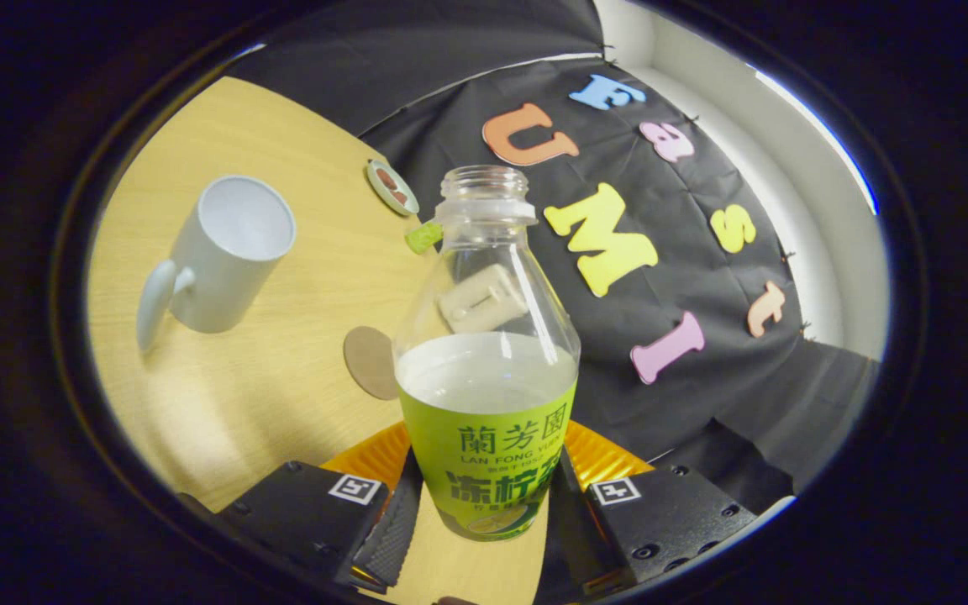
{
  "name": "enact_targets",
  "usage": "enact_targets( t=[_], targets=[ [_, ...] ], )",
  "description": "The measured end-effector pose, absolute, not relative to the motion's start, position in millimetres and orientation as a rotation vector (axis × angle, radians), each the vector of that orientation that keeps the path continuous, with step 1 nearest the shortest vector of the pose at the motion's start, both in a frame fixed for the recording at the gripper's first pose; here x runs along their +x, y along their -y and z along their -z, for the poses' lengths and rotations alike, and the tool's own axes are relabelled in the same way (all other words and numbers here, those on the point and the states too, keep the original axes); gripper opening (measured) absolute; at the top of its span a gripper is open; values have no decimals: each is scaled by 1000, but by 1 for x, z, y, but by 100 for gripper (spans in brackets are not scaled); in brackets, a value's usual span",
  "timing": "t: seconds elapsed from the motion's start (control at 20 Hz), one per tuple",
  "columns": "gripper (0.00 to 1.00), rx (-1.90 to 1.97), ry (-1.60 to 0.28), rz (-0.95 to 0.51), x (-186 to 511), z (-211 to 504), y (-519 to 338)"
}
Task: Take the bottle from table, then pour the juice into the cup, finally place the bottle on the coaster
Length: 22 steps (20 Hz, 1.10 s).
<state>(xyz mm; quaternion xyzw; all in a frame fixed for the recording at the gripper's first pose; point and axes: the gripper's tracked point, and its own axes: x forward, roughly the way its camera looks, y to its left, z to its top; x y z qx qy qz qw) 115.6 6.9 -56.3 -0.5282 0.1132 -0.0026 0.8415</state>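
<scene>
Clamping the bottle (486,370), the tool (484,512) tilts it off the counter (265,370); cup (223,252) empty, coaster (370,361) bare.

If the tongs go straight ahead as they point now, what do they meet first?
Nothing new at once: the tongs are shut on the open clear plastic bottle with green label. Beyond it probably hangs the black cloth booth wall; depth is unclear.

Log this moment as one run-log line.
phase: bottle grasped, pre-pour | gripper: shut on bottle | bottle: uncapped, part full | cup: on table, beyond fingers | coaster: bare
</scene>
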Motion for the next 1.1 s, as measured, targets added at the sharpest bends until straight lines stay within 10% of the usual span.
enact_targets(
  t=[1.1],
  targets=[
    [76,-1657,-45,46,138,25,-55]
  ],
)
